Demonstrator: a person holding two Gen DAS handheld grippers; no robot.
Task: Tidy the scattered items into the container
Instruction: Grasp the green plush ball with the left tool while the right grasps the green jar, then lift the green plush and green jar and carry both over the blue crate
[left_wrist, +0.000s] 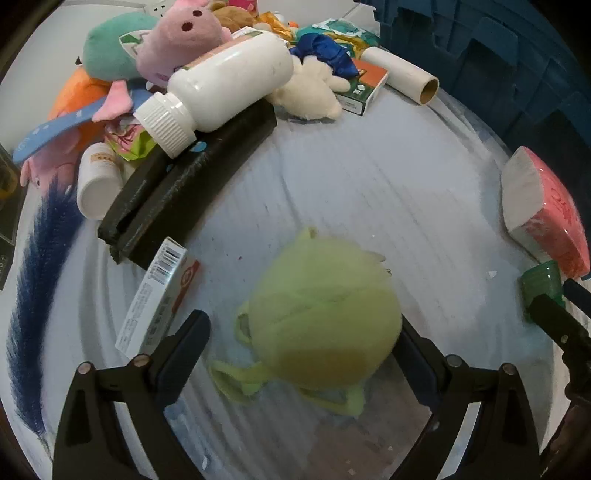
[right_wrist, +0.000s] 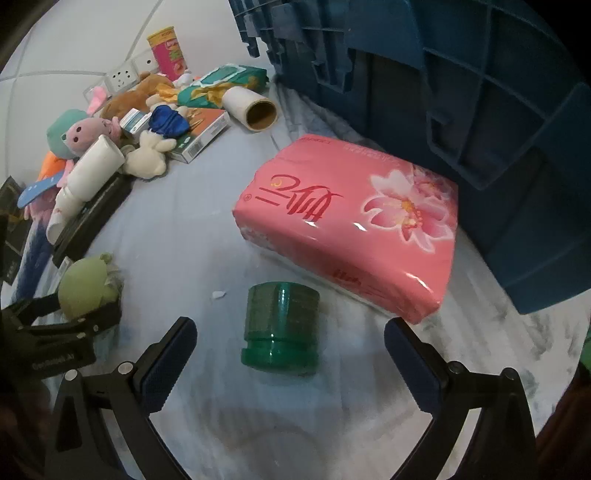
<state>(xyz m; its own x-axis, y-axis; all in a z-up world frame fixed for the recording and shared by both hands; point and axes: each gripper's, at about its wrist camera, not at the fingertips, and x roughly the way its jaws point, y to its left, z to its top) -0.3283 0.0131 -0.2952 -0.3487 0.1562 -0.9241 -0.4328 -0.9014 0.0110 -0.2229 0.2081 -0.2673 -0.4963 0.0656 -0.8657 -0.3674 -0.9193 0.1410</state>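
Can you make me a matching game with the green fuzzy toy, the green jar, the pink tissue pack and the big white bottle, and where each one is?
Things:
1. green fuzzy toy
2. green jar
3. pink tissue pack
4. big white bottle

Places:
A. lying on a black block
B. between the left gripper's fingers
C. beside the blue container
D. in front of the open right gripper

Pairs: 1-B, 2-D, 3-C, 4-A
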